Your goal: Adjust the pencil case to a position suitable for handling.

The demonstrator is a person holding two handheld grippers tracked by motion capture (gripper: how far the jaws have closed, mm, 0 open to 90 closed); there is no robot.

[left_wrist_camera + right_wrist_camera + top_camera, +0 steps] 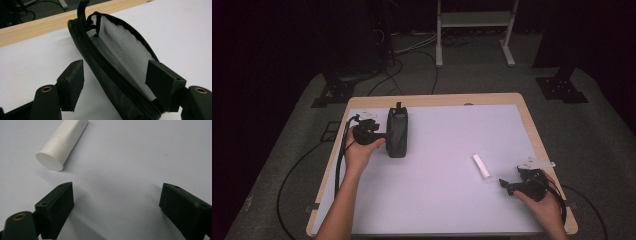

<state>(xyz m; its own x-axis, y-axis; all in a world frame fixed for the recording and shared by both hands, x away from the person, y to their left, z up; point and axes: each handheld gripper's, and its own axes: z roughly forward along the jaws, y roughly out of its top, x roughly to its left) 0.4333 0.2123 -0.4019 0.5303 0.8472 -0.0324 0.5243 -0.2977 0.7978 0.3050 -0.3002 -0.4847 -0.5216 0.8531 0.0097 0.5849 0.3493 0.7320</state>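
Note:
A black zip pouch [397, 132] stands on its edge at the back left of the white mat, its zipper open. In the left gripper view the pouch [105, 67] shows a pale mesh lining, and its near end sits between the jaws. My left gripper [381, 138] [116, 83] is open, straddling that end without pinching it. A white tube [481, 166] lies on the mat right of centre. My right gripper [507, 186] [120, 205] is open just short of it, with the tube [62, 145] ahead and to the left of its jaws, cap end nearest.
The white mat [442, 200] covers a wooden table whose edge [437, 99] shows at the back. Cables trail off the table's left and right sides. A white stand [474, 30] is on the floor beyond the table.

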